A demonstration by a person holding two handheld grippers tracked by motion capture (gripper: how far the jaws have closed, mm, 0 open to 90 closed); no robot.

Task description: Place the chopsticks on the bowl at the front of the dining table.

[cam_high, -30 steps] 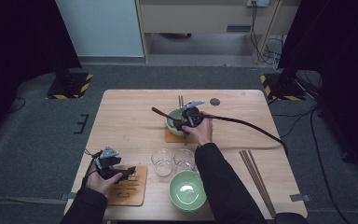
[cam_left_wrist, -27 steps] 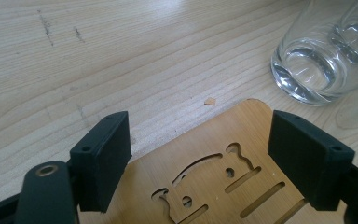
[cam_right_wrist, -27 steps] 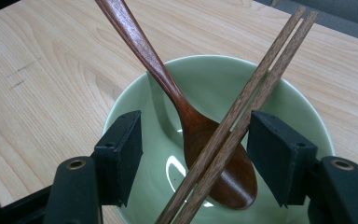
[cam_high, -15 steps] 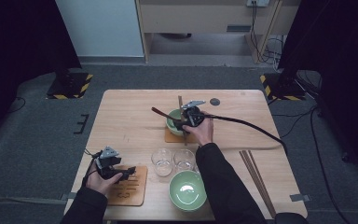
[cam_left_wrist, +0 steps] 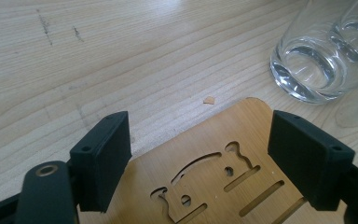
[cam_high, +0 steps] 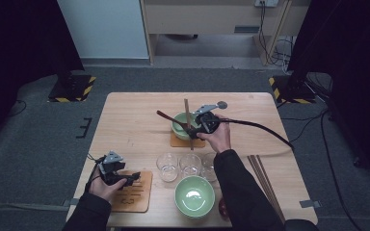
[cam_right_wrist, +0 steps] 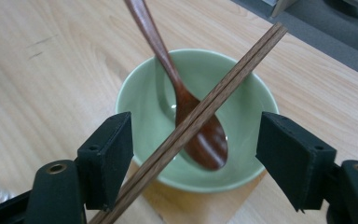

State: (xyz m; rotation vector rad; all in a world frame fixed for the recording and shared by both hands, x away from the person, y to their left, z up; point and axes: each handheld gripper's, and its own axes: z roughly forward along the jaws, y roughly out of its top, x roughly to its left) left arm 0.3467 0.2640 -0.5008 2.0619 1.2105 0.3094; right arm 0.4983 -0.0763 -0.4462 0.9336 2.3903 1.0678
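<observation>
A pale green bowl point(cam_right_wrist: 242, 98) point(cam_high: 180, 124) stands on a brown coaster point(cam_high: 178, 142) at the table's middle. A dark wooden spoon point(cam_right_wrist: 200, 135) rests in it, handle up to the left. A pair of brown chopsticks point(cam_right_wrist: 233, 74) point(cam_high: 188, 115) lies across the rim. My right gripper point(cam_right_wrist: 196, 135) point(cam_high: 193, 130) hovers by the bowl; its jaws have just been opening, and the chopsticks pass between them close to the left pad, unpressed. My left gripper point(cam_left_wrist: 198, 140) point(cam_high: 134, 177) is open and holds nothing over a cut-out wooden coaster point(cam_left_wrist: 214, 182) point(cam_high: 134, 195).
Three clear glasses point(cam_high: 167, 166) point(cam_left_wrist: 317, 65) stand in a row in front of the far bowl. A second green bowl point(cam_high: 195, 196) sits at the near edge. More chopsticks point(cam_high: 265, 178) lie along the right side. A black cable point(cam_high: 265, 132) trails right.
My right gripper's jaws have widened and the hand has drawn back and up a little from the bowl. The chopsticks now show full length across the rim. My left hand stayed still.
</observation>
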